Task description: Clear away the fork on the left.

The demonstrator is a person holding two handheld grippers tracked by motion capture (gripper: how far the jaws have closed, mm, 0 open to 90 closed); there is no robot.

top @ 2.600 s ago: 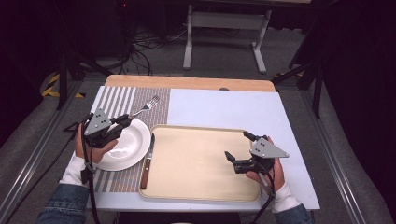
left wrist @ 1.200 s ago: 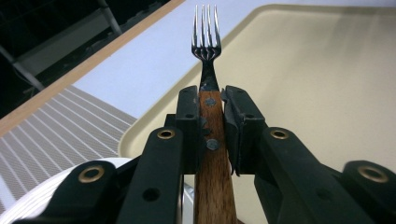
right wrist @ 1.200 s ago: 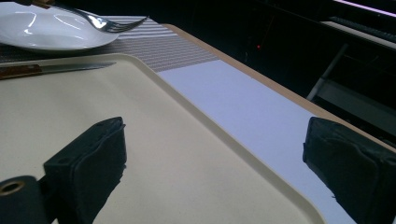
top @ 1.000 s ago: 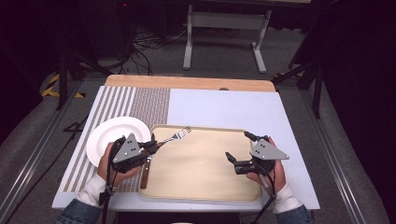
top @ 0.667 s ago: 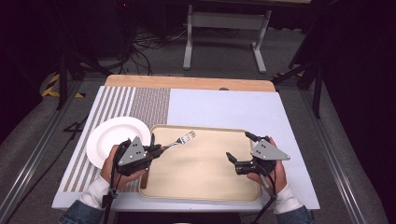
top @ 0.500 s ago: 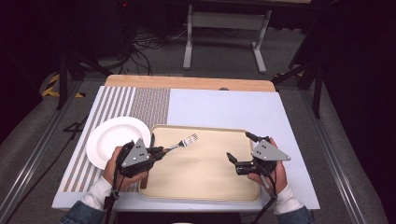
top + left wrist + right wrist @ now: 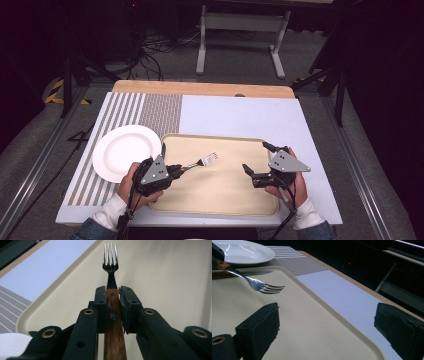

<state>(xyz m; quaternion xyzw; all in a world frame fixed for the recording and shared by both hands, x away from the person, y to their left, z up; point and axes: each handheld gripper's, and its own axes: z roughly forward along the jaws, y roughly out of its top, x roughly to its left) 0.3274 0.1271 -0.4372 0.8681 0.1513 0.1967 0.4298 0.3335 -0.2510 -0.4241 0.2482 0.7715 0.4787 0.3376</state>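
One fork (image 7: 110,262) sits clamped by its wooden handle in the left claw (image 7: 112,293), tines over the tray (image 7: 225,192).

Tray (image 7: 220,200) floor lies open; plate (image 7: 125,150) flanks its left rim.

light wooden table (image 7: 200,88), mostly covered by a pale blue mat (image 7: 240,117) with a grey-and-white striped section (image 7: 150,107) at its left. on the mat: round white plate (image 7: 125,150) at left, touching or just beside a beige rectangular plastic tray (image 7: 220,192) at centre. a knife (image 7: 242,273) lies along the tray's left edge.
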